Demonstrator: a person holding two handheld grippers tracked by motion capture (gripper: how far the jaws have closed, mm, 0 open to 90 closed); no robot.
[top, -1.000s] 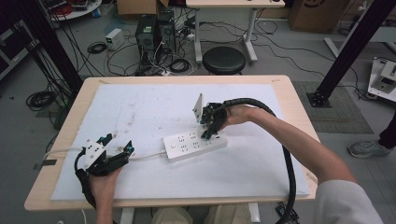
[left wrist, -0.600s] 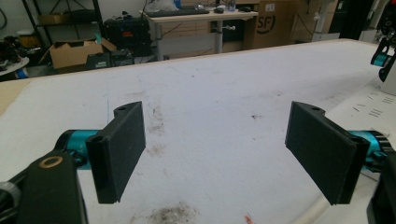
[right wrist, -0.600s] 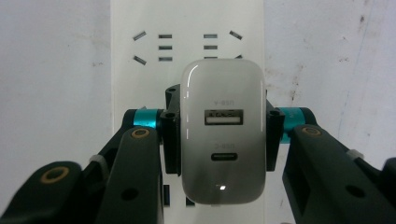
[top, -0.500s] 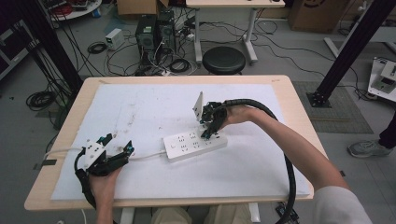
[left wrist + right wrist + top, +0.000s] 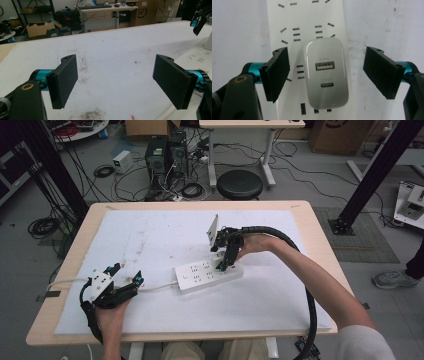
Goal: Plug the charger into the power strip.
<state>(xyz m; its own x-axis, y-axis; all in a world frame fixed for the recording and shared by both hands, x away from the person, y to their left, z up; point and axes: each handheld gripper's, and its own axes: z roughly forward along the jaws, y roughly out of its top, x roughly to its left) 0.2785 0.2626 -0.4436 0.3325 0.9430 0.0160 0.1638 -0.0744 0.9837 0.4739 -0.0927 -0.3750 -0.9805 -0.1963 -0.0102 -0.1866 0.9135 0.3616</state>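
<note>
Two black flat-padded jaws of the right hand-held gripper [image 5: 325,76] have just been opening, wide apart at three and nine o'clock of a glossy, rounded white plastic charger [image 5: 326,73] plugged into the long white power strip [image 5: 287,17].

My right tongs [image 5: 325,75] point steeply down, their jaws just sprung wide apart, pressing on nothing; my right arm reaches in from the lower right, elbow bent. My left tongs [image 5: 120,282] lie low and level at the near left, jaws spread wide, gripped in my left hand [image 5: 111,312].
</note>
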